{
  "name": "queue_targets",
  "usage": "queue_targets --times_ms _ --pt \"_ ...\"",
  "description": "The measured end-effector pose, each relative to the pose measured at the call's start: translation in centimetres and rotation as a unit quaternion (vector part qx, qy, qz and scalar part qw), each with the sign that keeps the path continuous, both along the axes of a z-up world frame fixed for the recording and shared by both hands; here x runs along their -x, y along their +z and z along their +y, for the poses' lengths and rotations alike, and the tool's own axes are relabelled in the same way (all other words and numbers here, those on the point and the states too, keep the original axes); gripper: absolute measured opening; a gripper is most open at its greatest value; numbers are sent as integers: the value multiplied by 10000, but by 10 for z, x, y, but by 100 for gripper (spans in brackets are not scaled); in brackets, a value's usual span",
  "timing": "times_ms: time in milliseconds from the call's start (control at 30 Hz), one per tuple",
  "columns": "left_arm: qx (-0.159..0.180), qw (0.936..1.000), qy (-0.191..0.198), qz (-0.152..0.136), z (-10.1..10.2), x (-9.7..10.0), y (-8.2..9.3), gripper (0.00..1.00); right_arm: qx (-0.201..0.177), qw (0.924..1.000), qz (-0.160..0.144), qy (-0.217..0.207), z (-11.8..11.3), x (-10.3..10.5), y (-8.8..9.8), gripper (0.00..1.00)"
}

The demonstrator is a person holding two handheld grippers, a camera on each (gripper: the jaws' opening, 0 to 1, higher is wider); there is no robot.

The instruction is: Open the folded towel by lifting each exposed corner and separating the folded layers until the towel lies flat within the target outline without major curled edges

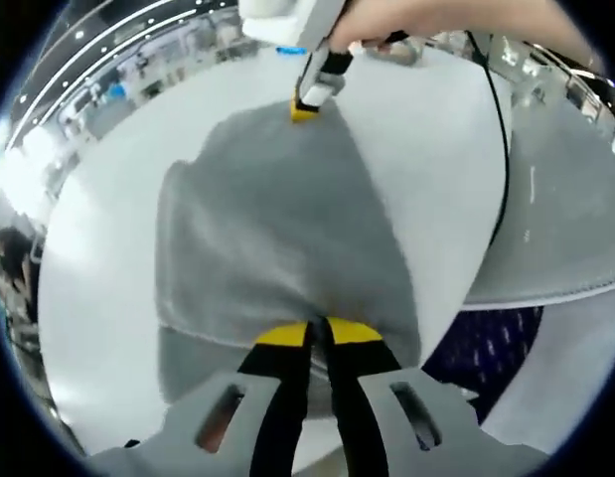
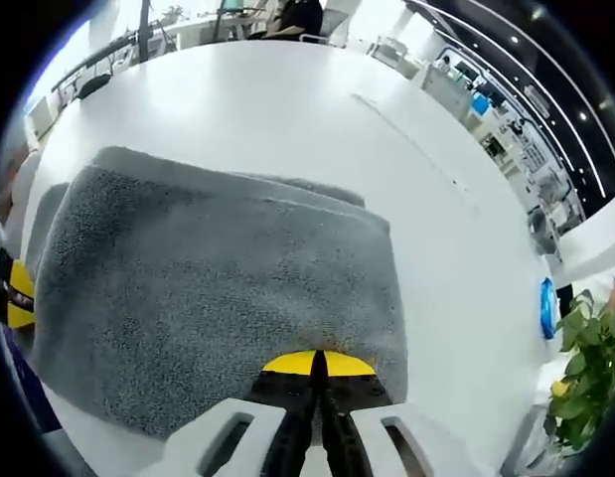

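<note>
The grey towel (image 1: 277,238) lay on the white table (image 1: 98,298), part of it lifted between the two grippers. In the left gripper view, the left gripper (image 1: 318,333) was clenched on the towel's near edge, its yellow-tipped jaws pressed together over the cloth. At the towel's far corner the right gripper (image 1: 305,107) met the cloth. In the right gripper view, the right gripper (image 2: 319,364) was likewise clamped on the towel (image 2: 218,288), which spread directly ahead of its jaws, layers visible beneath. A black cable (image 1: 501,149) ran across the table.

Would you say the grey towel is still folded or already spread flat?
Still folded: the right gripper view shows the grey towel with a second layer's edge under its top layer.
</note>
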State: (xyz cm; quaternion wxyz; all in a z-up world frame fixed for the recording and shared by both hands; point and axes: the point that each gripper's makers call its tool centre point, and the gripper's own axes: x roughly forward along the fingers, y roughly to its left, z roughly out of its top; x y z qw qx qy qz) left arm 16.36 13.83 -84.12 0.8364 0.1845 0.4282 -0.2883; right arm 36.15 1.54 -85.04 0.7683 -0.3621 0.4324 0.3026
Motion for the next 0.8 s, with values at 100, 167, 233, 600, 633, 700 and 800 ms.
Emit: queue_targets --times_ms 100,167,233,600,633,700,800 --pt "21 9999 -126 42 -8 2 0 6 85 9999 -14 58 2 -3 0 0" --pt "22 9998 -175 53 -11 3 -1 6 105 9999 -25 67 2 -5 0 0" --pt "41 9997 -239 91 -17 4 -1 6 141 9998 -25 104 2 -7 0 0" --pt "242 9975 -612 258 -46 7 -1 6 158 9997 3 186 4 -18 0 0" --pt "240 9973 -645 265 -49 7 -1 6 164 9997 0 198 4 -19 0 0" --pt "245 9968 -703 283 -54 7 -1 6 181 9996 -14 229 4 -20 0 0" --pt "257 9961 -800 288 -60 8 -1 6 196 9995 -40 244 5 -23 0 0"
